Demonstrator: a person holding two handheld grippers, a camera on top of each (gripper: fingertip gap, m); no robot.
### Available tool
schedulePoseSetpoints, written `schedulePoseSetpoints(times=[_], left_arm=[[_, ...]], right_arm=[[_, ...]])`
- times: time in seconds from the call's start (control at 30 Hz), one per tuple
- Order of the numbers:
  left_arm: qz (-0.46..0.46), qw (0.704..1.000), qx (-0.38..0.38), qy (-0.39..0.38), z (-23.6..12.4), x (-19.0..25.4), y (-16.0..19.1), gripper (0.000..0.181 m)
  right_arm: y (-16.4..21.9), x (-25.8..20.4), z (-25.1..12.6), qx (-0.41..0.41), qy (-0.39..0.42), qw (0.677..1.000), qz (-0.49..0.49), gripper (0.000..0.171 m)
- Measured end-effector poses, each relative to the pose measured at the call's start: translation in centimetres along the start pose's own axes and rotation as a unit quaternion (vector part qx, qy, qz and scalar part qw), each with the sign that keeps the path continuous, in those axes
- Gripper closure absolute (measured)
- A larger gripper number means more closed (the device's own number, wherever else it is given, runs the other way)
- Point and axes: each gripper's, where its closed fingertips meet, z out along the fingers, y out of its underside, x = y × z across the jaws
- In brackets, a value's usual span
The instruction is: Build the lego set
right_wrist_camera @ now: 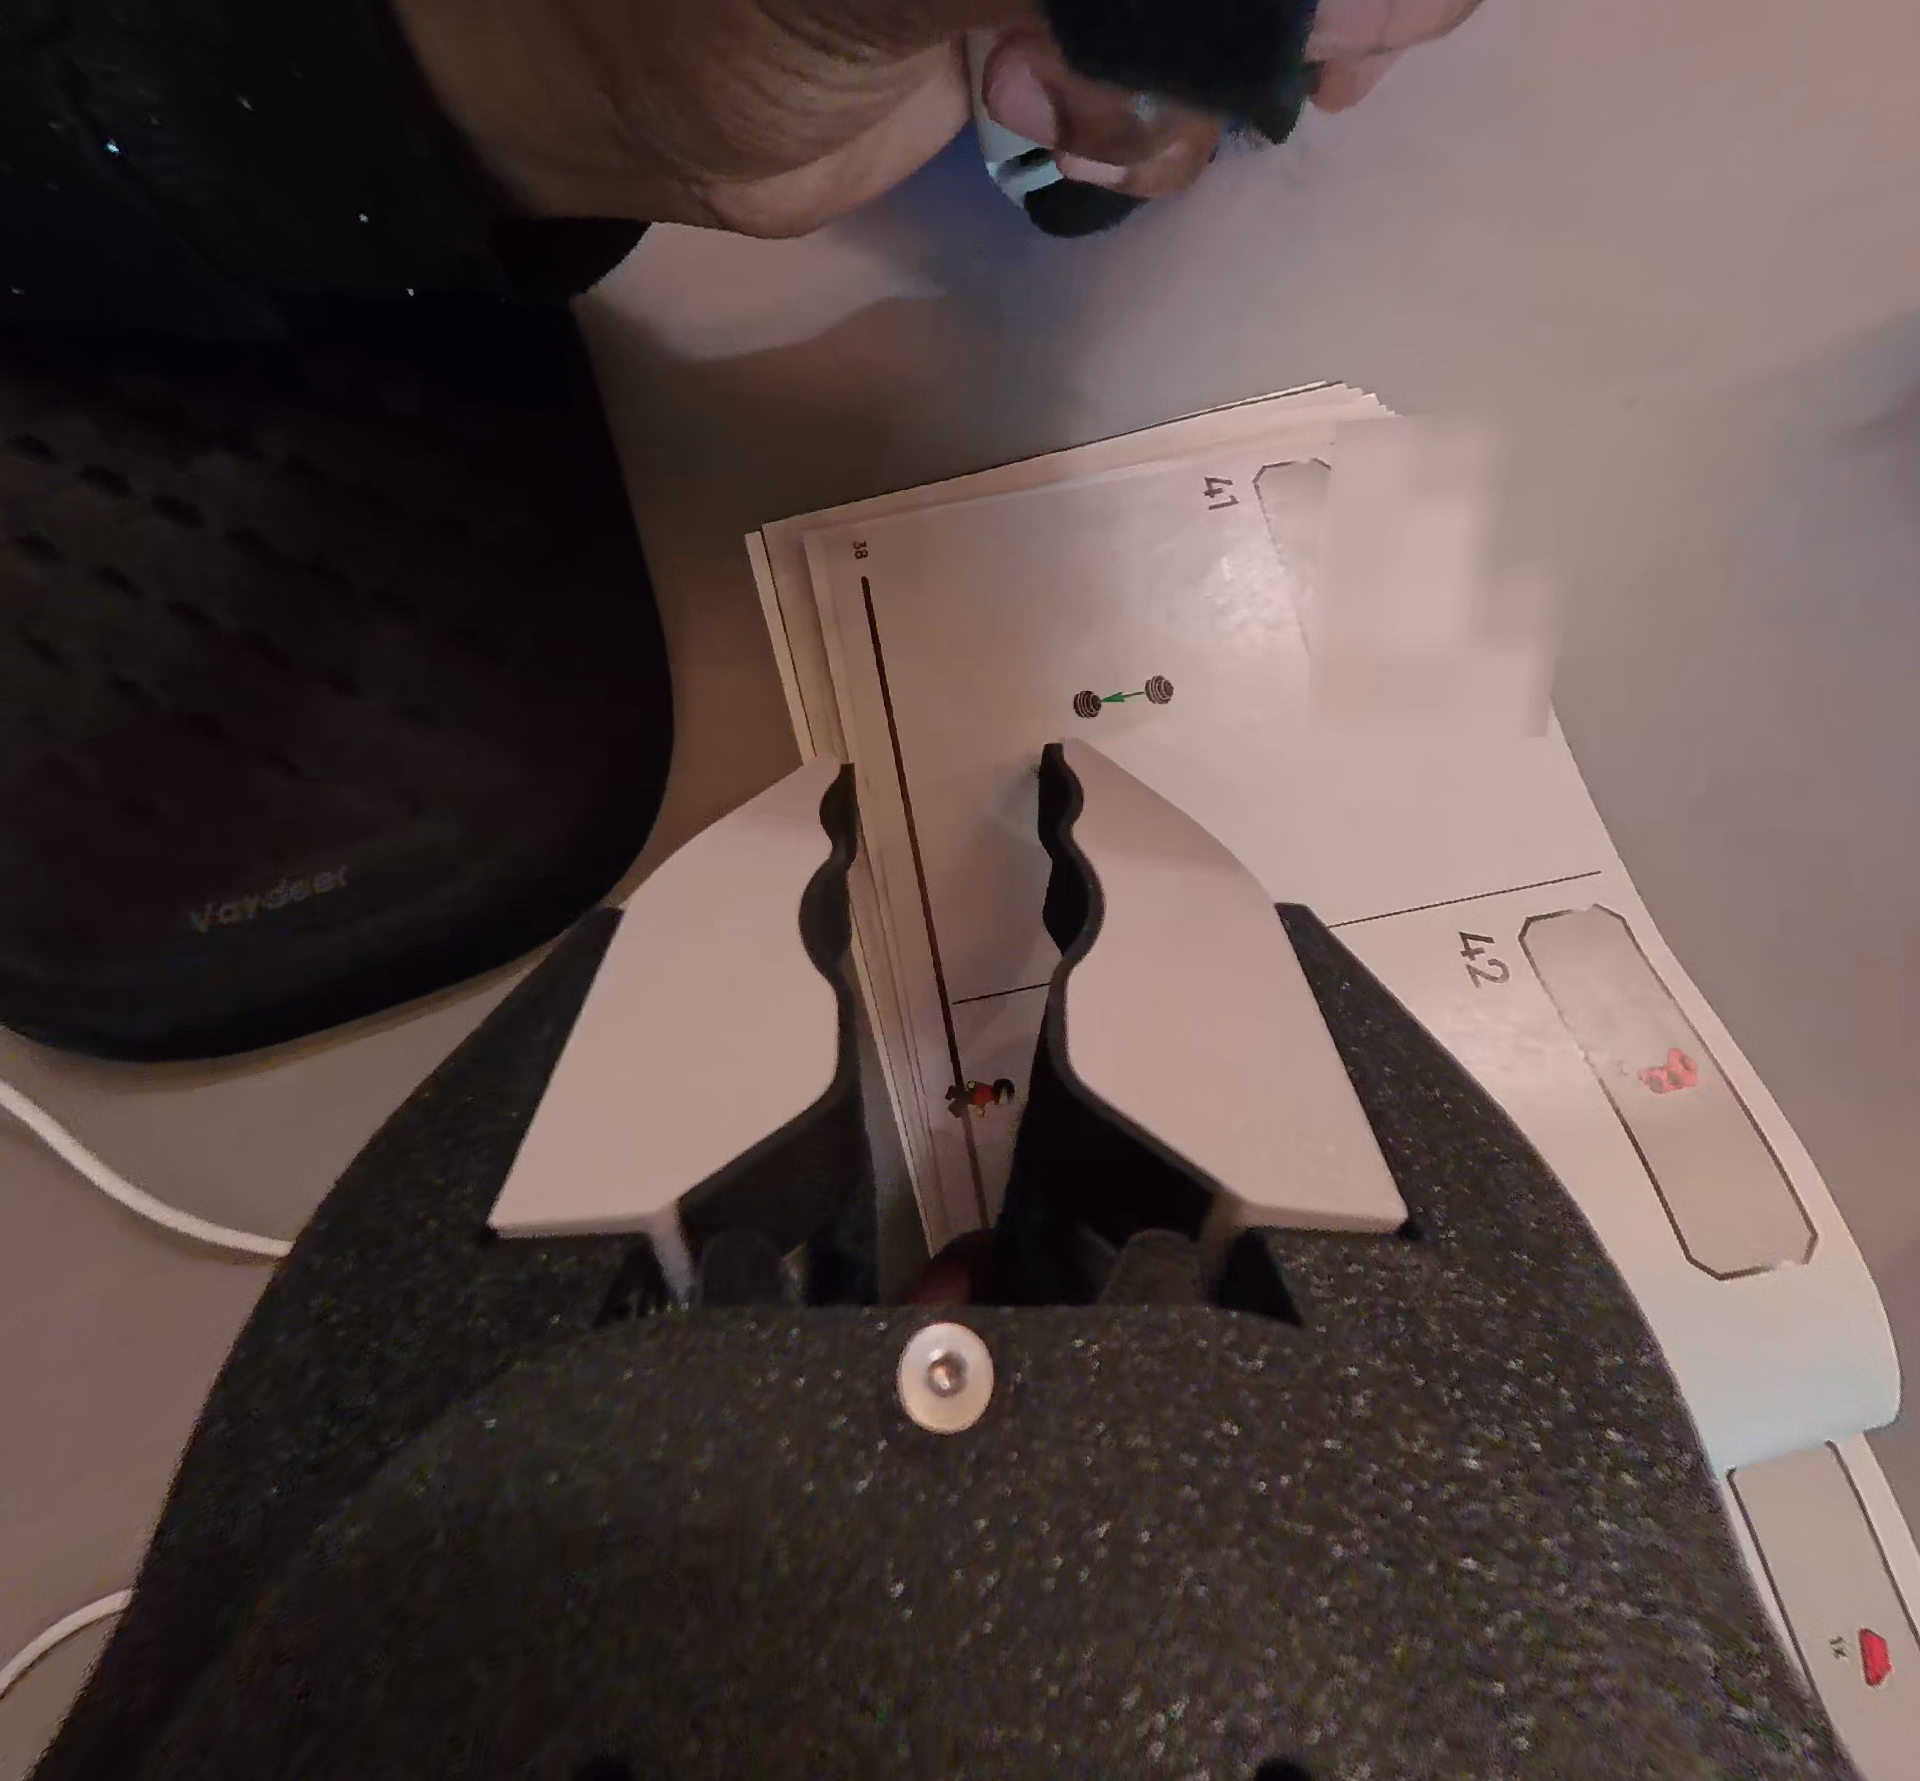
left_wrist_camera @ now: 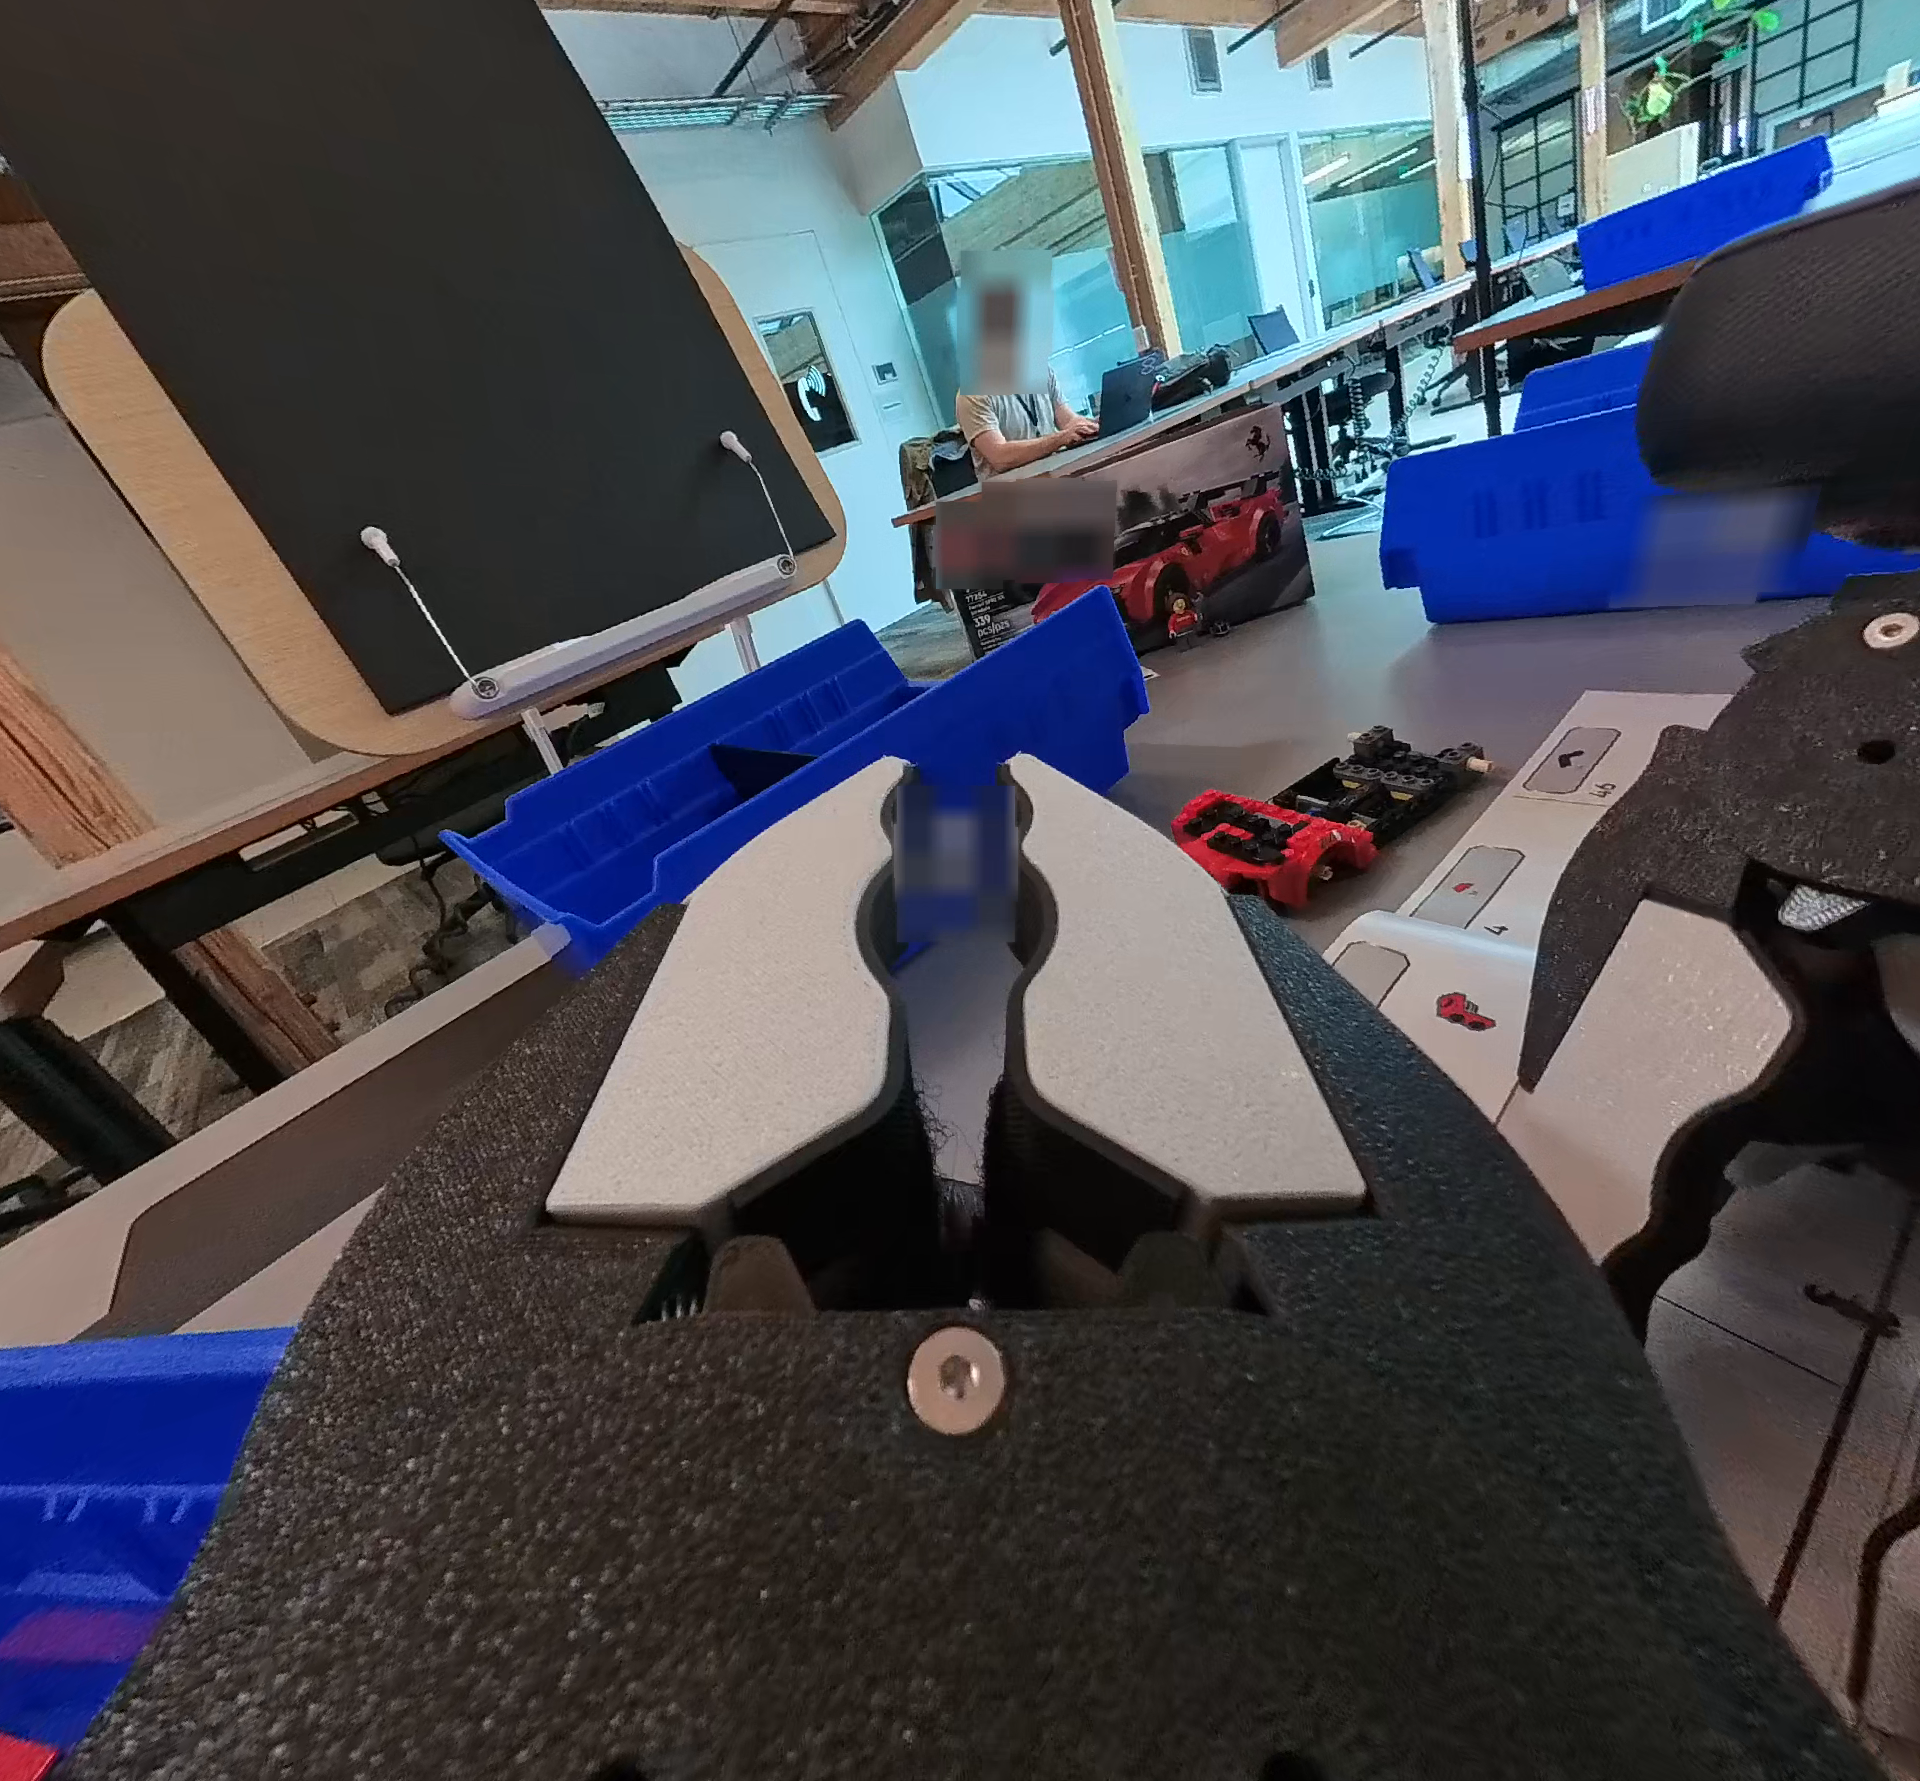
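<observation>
1. Lego car [left_wrist_camera: 1311, 817], half built in red and black, is sitting on the table [left_wrist_camera: 1455, 682] just past the booklet [right_wrist_camera: 1195, 796], well apart from both claws and touched by neither.
2. Right claw [right_wrist_camera: 951, 765] is hanging point-down over the booklet's near edge with its jaws spread; the stacked page edges are passing up between the fingers, yet nothing is being pinched. My guess is that it is lining up to catch or turn a page.
3. Left claw [left_wrist_camera: 956, 775] is holding level above the table, jaws narrowly parted and gripping nothing, aimed at the blue bin [left_wrist_camera: 810, 775] in front, probably waiting for the next part.
4. Booklet pages are curling up at the far side, so the sheet is likely to spring back unless it is held flat.
5. A bare hand [right_wrist_camera: 727, 48] is showing above the booklet in the right view, beside a black perforated pad [right_wrist_camera: 260, 640].
6. Farther out, the set's box [left_wrist_camera: 1195, 536] is standing upright behind the bin, more blue bins [left_wrist_camera: 1558, 526] are lining the right, and a dark board [left_wrist_camera: 364, 277] is leaning on a stand at left.
</observation>
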Motion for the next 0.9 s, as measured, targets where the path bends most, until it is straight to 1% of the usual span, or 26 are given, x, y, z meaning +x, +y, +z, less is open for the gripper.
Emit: schedulePoseSetpoints(times=[0.17,0.33,0.43,0.47,0.5,0.53,0.57,0.63,0.67,0.73,0.77,0.87,0.9], left_arm=[[-0.001,1.0,-0.001,0.001,0.0,0.0,0.0,0.169],[0.0,1.0,-0.002,0.003,0.0,0.1,0.1,0.169],[-0.001,1.0,-0.003,0.004,0.1,0.1,0.1,0.169],[-0.001,1.0,-0.003,0.004,0.1,0.1,0.1,0.169],[-0.001,1.0,-0.003,0.004,0.1,0.1,0.1,0.169],[-0.001,1.0,-0.003,0.005,0.1,0.2,0.1,0.169],[-0.001,1.0,-0.004,0.005,0.1,0.2,0.2,0.168],[-0.002,1.0,-0.004,0.005,0.1,0.2,0.2,0.168],[-0.001,1.0,-0.004,0.005,0.1,0.2,0.2,0.168],[-0.002,1.0,-0.004,0.005,0.1,0.2,0.2,0.168],[-0.002,1.0,-0.004,0.005,0.1,0.2,0.2,0.168],[-0.002,1.0,-0.004,0.006,0.1,0.2,0.2,0.168],[-0.002,1.0,-0.004,0.006,0.1,0.2,0.2,0.168]], right_arm=[[-0.1,0.0,0.0,0.004,-0.001,1.0,0.001,0.138],[-0.1,1.0,-0.2,0.01,0.009,0.999,0.041,0.128],[0.2,1.2,0.1,-0.007,0.027,0.999,0.029,0.126],[0.2,1.4,0.1,-0.005,0.037,0.999,0.027,0.122],[0.3,1.4,0.1,-0.006,0.038,0.999,0.031,0.121],[0.3,1.4,0.1,-0.006,0.032,0.999,0.034,0.124],[0.3,1.3,0.1,-0.005,0.029,0.999,0.036,0.131],[0.2,1.2,0.1,-0.004,0.025,0.999,0.034,0.153],[0.2,1.3,0.1,-0.003,0.028,0.999,0.033,0.157],[0.2,1.4,0.1,-0.002,0.031,0.999,0.036,0.158],[0.2,1.5,0.1,-0.002,0.033,0.999,0.041,0.155],[0.3,2.3,0.0,-0.002,0.05,0.997,0.062,0.13],[0.3,2.3,0.0,-0.003,0.051,0.997,0.06,0.13]])
